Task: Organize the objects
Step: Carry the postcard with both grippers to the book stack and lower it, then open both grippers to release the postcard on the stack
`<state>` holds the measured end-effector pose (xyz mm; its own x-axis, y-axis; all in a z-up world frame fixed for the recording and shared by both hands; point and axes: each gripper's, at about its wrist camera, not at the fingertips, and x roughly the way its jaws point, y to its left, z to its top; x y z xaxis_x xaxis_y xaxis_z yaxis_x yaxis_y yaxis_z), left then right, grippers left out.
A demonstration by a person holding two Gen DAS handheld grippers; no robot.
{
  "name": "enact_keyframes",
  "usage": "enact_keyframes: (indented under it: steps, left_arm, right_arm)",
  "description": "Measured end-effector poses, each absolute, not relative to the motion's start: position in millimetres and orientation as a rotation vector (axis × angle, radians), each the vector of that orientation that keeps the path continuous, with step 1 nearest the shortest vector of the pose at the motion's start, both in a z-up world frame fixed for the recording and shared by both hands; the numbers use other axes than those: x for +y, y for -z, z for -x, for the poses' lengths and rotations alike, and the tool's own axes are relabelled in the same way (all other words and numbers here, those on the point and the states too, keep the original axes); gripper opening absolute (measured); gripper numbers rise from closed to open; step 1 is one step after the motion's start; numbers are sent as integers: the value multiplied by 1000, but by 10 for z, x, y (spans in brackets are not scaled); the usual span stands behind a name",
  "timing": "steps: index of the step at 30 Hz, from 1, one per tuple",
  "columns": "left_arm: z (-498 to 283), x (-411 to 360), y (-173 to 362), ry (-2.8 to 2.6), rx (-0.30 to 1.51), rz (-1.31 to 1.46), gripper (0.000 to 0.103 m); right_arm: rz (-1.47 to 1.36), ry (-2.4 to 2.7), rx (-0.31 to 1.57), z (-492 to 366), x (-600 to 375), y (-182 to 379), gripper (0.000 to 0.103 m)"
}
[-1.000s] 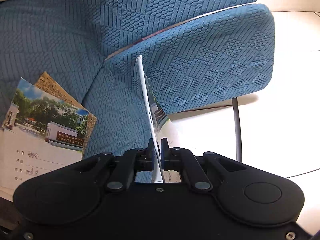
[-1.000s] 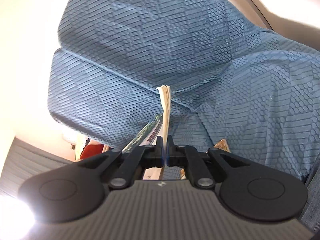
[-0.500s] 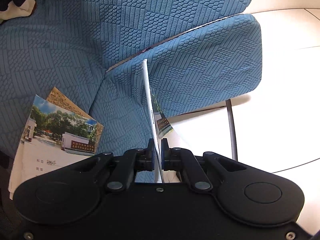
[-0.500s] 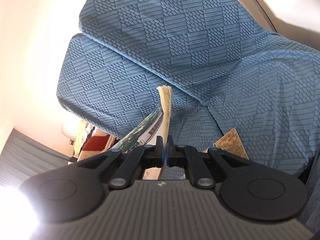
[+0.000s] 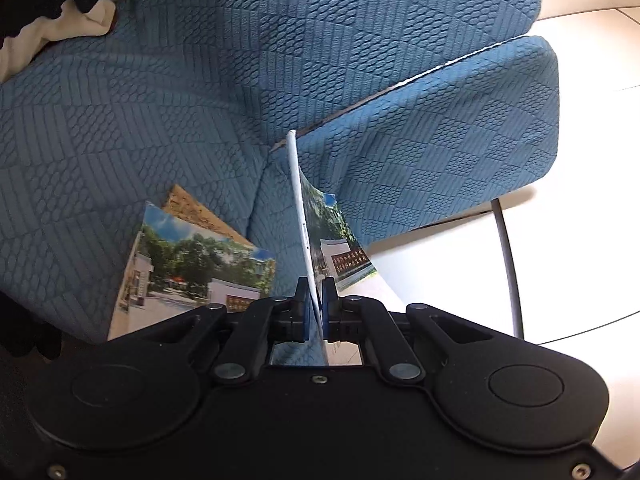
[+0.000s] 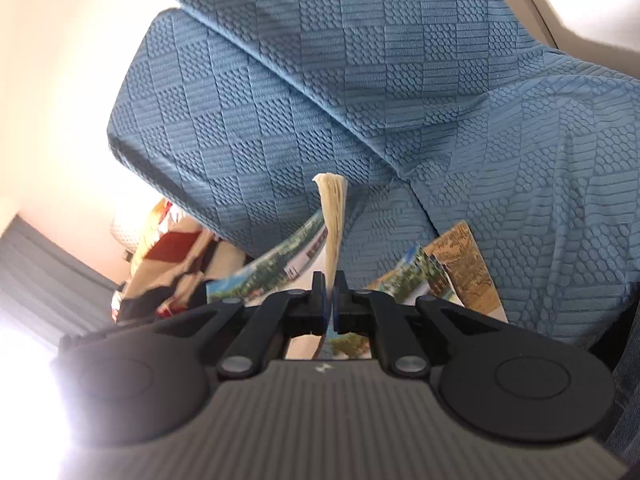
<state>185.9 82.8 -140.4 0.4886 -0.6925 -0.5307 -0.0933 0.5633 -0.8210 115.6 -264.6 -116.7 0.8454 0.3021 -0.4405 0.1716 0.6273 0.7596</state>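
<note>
The left gripper [image 5: 315, 294] pinches a thin notebook [image 5: 299, 216] by its white spine, held on edge above the blue quilted sofa [image 5: 200, 100]; only the spine and a sliver of its photo cover show. The right gripper [image 6: 329, 286] is clamped on the same notebook's cream page edges [image 6: 333, 216], the cover curling out to the left. Two more notebooks [image 5: 192, 264] lie stacked on the seat, the lower brown one [image 5: 196, 210] mostly covered and both cut off by the gripper body. Their printed lettering is too small to read. Left of the sofa, red-and-cream items [image 6: 168, 248] are blurred beyond telling.
</note>
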Motion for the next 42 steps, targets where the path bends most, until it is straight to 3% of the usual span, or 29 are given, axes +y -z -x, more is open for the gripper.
enact_keyframes:
  steps: [13,30,35,37,42]
  left_arm:
    - [-1971,775,2107,373,1088,865,4]
    - [-2174,930,2503,232,1123,837,5]
    - [-2108,1012,2427,222,1106,821,9]
    - [-2056,1060,2365,206,1107,793,16]
    - [-1887,1172,2168,201,1087,727,30]
  right_arm:
    - [-856,-28,675,-1202,-2514,1755,6]
    - [-764,-42,869,-1327,-2306,1936,12]
    - [-756,-95,984,-1220,-2343,1902,29]
    - [-729,-97,1027,-1174,-2396,1827,34]
    - [-620,-60,1011,-1128,-2540,1585,38]
